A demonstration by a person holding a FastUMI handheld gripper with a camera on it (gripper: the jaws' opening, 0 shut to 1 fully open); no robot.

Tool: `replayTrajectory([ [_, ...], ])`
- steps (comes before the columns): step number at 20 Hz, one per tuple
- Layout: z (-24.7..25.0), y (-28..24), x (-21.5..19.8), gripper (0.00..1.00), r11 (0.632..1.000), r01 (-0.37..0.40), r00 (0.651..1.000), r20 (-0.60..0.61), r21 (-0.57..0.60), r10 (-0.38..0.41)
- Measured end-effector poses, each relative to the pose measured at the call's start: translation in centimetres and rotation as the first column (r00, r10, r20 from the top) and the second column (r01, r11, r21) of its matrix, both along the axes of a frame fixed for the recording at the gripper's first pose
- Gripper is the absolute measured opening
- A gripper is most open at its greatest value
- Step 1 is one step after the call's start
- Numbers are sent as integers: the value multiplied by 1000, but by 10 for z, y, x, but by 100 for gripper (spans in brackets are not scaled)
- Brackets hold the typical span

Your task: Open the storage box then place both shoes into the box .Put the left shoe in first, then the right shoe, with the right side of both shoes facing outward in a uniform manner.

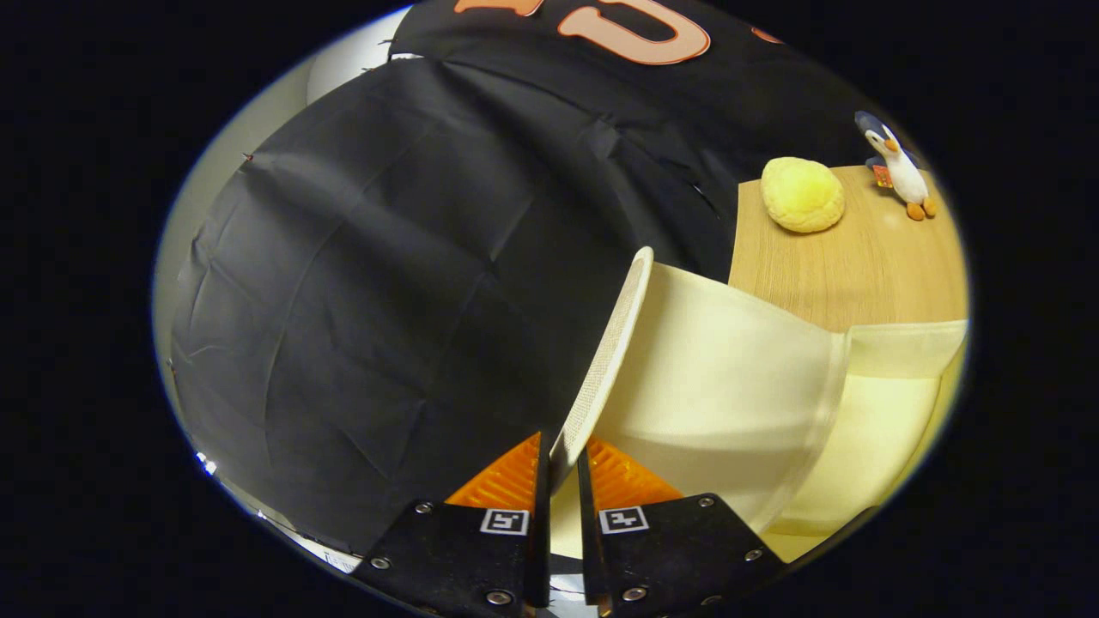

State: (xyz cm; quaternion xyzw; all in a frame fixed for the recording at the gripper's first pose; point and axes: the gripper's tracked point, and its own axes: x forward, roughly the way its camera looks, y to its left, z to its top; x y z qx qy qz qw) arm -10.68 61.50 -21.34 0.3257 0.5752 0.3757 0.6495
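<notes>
My gripper (562, 459) is shut on the edge of the storage box's lid (611, 343), a cream fabric flap with a woven rim. The lid stands lifted, rising from between my fingers and tilting away to the right. Behind it the cream inside of the storage box (893, 421) lies open, with a folded fabric wall along its far side. The box rests on a light wooden table (841, 257). No shoe is in sight.
On the wooden table beyond the box sit a yellow round plush (804, 195) and a small penguin toy (897, 165). Black booth cloth (386, 283) hangs close on the left and behind.
</notes>
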Motion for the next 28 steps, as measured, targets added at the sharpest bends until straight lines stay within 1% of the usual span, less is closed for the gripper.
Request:
replayTrajectory([
  [1, -2, -2, -3, 16, 1000, -5, 1000, -24, -11, 5],
  [3, -18, -3, -7, 34, 1000, 1, 998, -58, -26, -3],
  [4, -19, -6, -4, 50, 1000, 3, 998, -62, -25, -5],
  [5, -22, -11, -1, 57, 1000, 10, 999, -52, -27, -11],
  [6, -25, -15, 5, 66, 999, 19, 999, -32, -38, -20],
  [7, -27, -24, 9, 69, 998, 32, 999, -3, -55, -32],
  [8, -28, -38, 12, 75, 996, 47, 999, 32, -75, -45],
  [9, -34, -56, 17, 78, 993, 61, 997, 63, -103, -54],
  [10, -41, -85, 18, 81, 989, 74, 994, 91, -129, -63],
  [13, -56, -163, 28, 86, 969, 120, 981, 178, -215, -81],
  [16, -78, -237, 25, 90, 939, 155, 964, 253, -307, -76],
  [20, -117, -336, 21, 93, 872, 201, 948, 314, -446, -58],
  [23, -148, -385, 13, 93, 818, 211, 944, 329, -535, -28],
  [25, -165, -407, 1, 93, 800, 196, 947, 322, -567, -4],
  [27, -183, -424, -9, 93, 790, 184, 952, 305, -585, 3],
  [28, -194, -432, -15, 92, 785, 176, 957, 291, -595, 6],
])
